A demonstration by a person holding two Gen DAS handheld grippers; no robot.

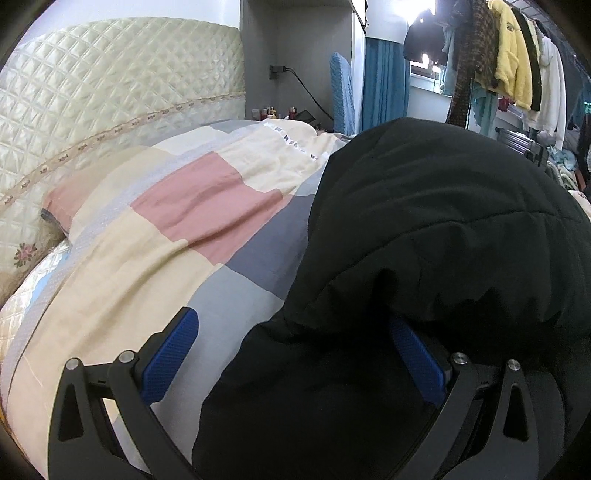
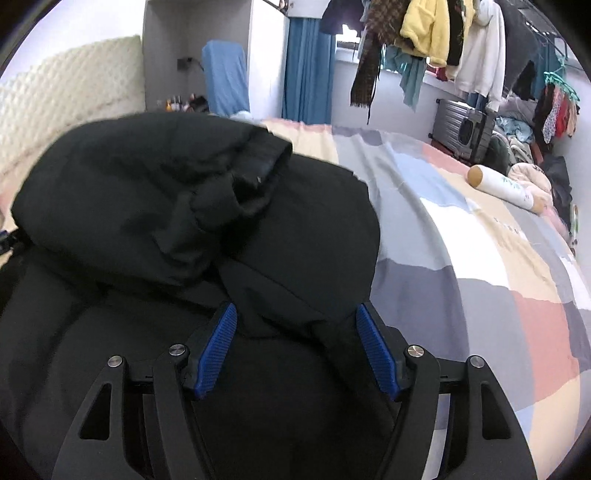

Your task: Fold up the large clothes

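A bulky black padded jacket (image 1: 443, 221) lies bunched on the bed, folded over itself. It also shows in the right wrist view (image 2: 177, 192), with a sleeve cuff (image 2: 262, 162) lying on top. My left gripper (image 1: 291, 332) is open at the jacket's left edge; its right finger is tucked under a fold and its left finger is over the quilt. My right gripper (image 2: 297, 332) is open, its fingers on either side of a flap of the jacket without pinching it.
The bed has a patchwork quilt (image 1: 177, 229) and a cream quilted headboard (image 1: 110, 81). A cylindrical pillow (image 2: 506, 188) lies on the far side. Clothes hang on a rail (image 2: 424, 33) by the window. A suitcase (image 2: 461, 129) stands beyond the bed.
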